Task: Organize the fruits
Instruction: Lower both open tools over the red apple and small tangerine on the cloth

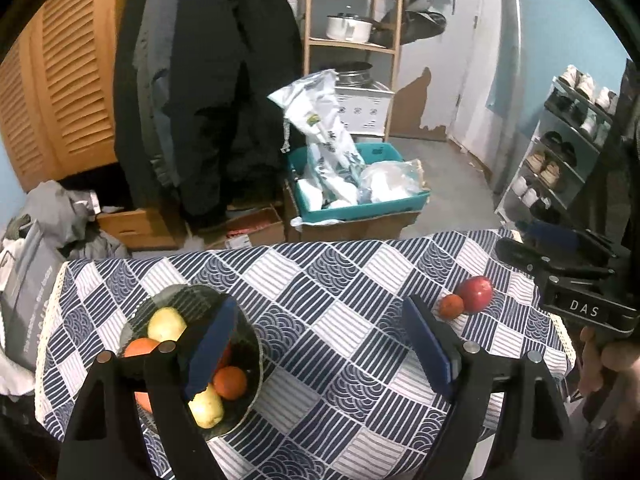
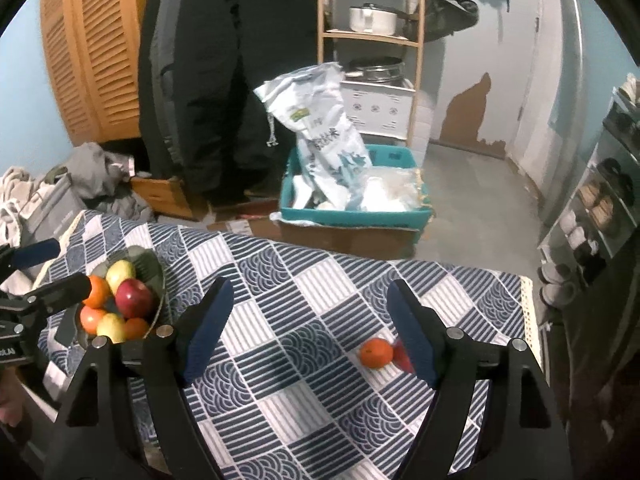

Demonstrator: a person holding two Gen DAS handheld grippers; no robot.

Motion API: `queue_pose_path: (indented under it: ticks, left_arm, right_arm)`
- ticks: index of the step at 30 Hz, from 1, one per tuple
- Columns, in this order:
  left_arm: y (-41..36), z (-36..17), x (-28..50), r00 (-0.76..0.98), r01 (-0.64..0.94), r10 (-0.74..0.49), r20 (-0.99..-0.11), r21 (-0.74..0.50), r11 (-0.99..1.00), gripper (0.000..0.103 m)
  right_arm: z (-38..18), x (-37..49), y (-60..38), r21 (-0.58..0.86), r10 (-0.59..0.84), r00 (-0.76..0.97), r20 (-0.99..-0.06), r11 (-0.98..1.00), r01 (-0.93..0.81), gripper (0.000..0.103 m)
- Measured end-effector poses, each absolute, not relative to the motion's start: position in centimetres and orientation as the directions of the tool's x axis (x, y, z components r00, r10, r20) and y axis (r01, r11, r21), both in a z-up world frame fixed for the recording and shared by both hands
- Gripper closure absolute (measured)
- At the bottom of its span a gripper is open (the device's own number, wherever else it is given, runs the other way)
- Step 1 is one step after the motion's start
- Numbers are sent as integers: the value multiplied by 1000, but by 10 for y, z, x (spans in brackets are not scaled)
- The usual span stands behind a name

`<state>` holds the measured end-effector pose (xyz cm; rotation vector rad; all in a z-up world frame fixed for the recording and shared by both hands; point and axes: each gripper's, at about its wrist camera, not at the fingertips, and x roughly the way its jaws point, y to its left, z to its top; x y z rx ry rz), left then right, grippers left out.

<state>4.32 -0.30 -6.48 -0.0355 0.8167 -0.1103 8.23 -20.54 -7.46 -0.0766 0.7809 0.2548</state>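
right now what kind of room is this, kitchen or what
Probably a home entryway or storage room, not a proper kitchen: dark coats hang by a louvered wardrobe, a shoe rack lines the wall, and pots sit on a wooden shelf.

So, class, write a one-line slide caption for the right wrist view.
Open right gripper above checked tablecloth, orange and red apple near its right finger; fruit bowl far left.

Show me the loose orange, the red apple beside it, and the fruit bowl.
loose orange (image 2: 376,352), right wrist view, middle of its peel.
red apple (image 1: 475,293), left wrist view, center of its skin.
fruit bowl (image 2: 158,276), right wrist view, far rim.
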Motion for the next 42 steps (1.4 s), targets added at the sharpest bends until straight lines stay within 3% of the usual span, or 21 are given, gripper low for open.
queue_pose_path:
  ticks: [25, 42]
  left_arm:
    - [-85, -95, 87, 620, 167, -179, -764, -95, 981, 18]
    - [-133, -158, 138, 540, 211, -162, -826, -53, 976, 18]
  right_arm:
    - [-108, 98, -308, 18, 59, 635, -770, 997, -70, 24]
    - [-194, 152, -340, 78, 70, 488, -870, 997, -4, 24]
